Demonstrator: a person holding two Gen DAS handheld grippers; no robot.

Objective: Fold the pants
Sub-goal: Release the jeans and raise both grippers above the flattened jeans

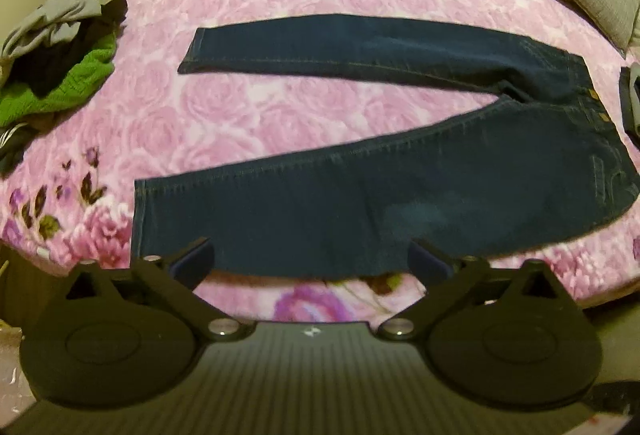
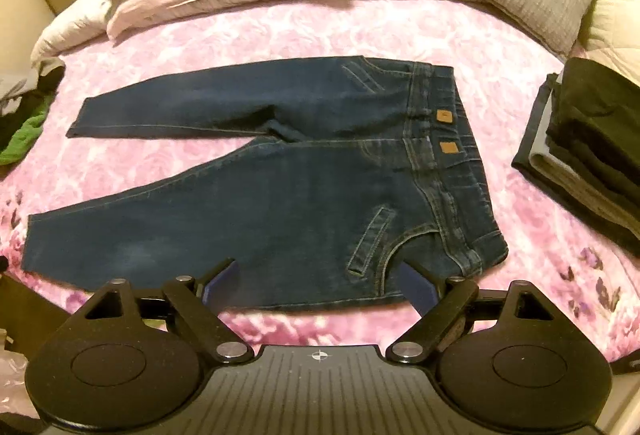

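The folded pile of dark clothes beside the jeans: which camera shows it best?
The right wrist view: the folded pile lies whole, right of the jeans, layers distinct. The left wrist view catches only a sliver of it at the frame's right edge.

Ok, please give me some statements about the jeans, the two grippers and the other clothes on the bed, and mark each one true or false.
1. The jeans lie flat on the pink blanket with both legs spread apart. True.
2. The left gripper is clamped on a leg hem. False: its jaws are wide open and hold nothing.
3. The right gripper is open and empty. True.
4. A stack of folded dark clothes lies beside the waistband. True.
5. The unfolded pile with the green garment lies at the waistband end. False: it lies beyond the leg hems.
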